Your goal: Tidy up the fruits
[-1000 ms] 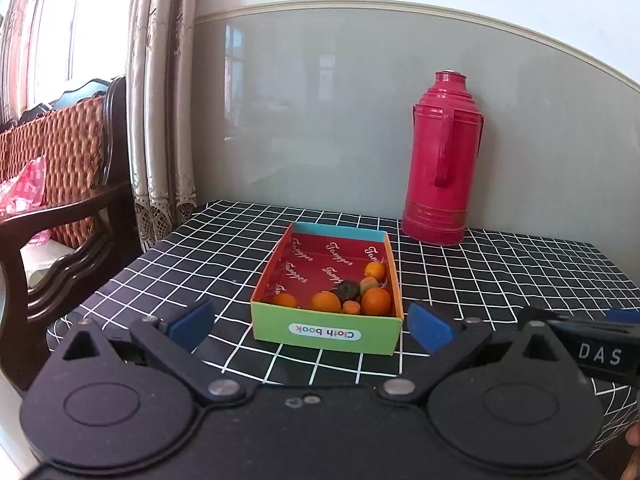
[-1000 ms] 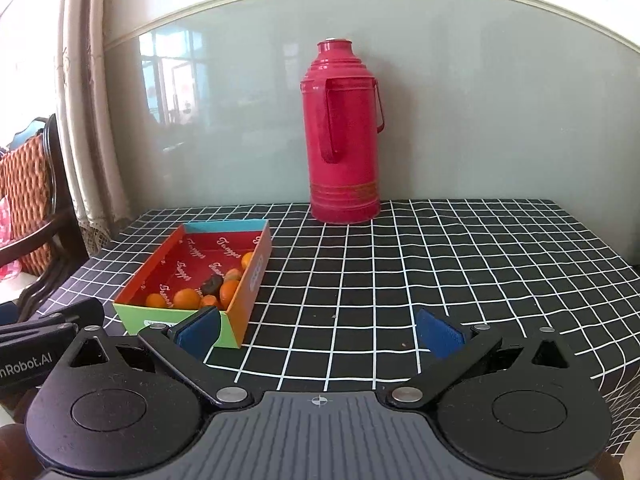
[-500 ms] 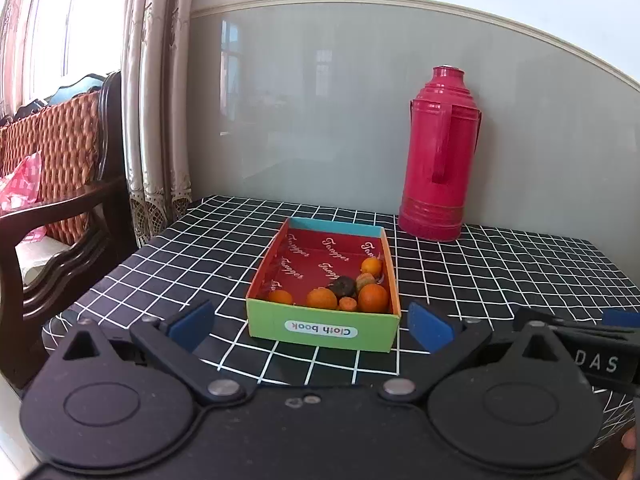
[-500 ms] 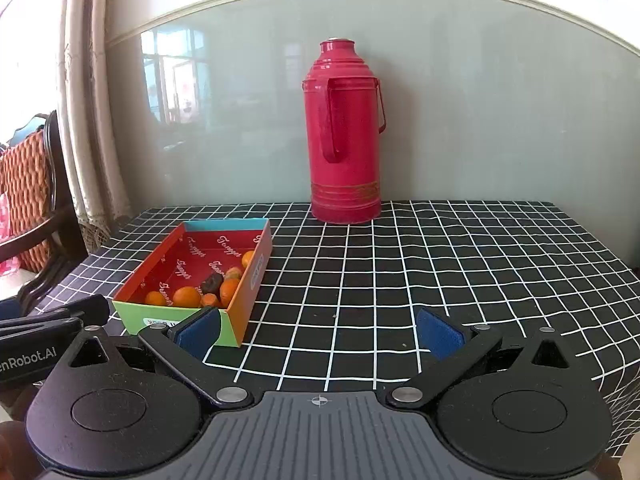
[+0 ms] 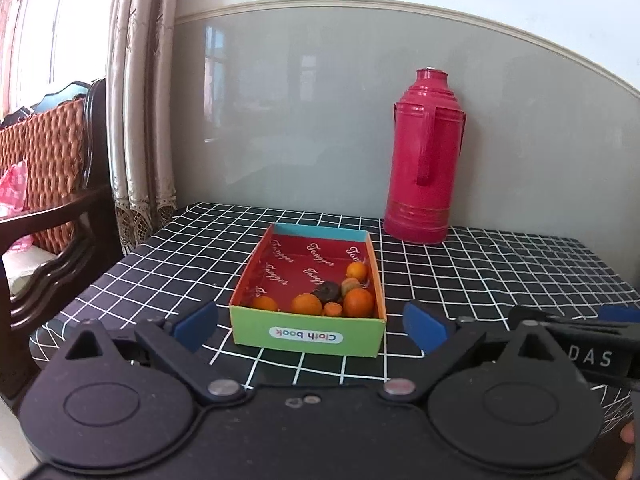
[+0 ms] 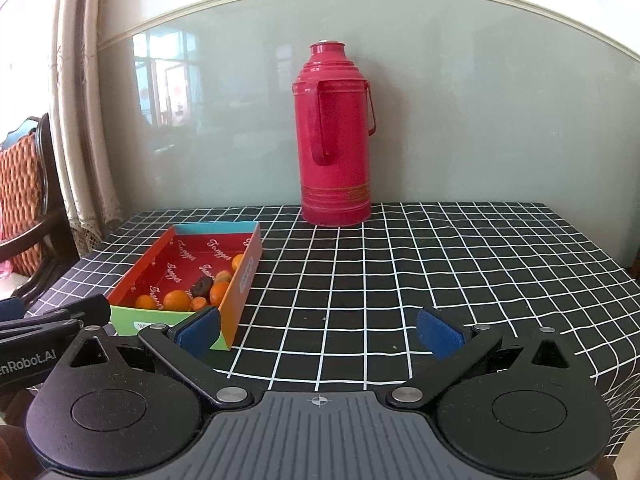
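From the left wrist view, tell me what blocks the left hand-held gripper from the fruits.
Only the box's green front wall stands between the open left hand-held gripper and the fruits; the box is open on top.

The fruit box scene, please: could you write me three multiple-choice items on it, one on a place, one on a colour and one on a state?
1. Where do the fruits lie in the box?
A. Spread evenly over the floor
B. Gathered at the end nearest the grippers
C. Piled at the far blue end

2. What colour is the thermos at the wall?
A. Green
B. Silver
C. Red

3. How do the jaws of the left gripper and right gripper stand?
A. Both open and holding nothing
B. Left shut on a fruit
C. Both shut

Answers:
1. B, as the fruits crowd behind the green near wall while the far floor is bare.
2. C, as its body and handle are red in both views.
3. A, as each pair of blue pads stands wide apart with only tablecloth or box between.
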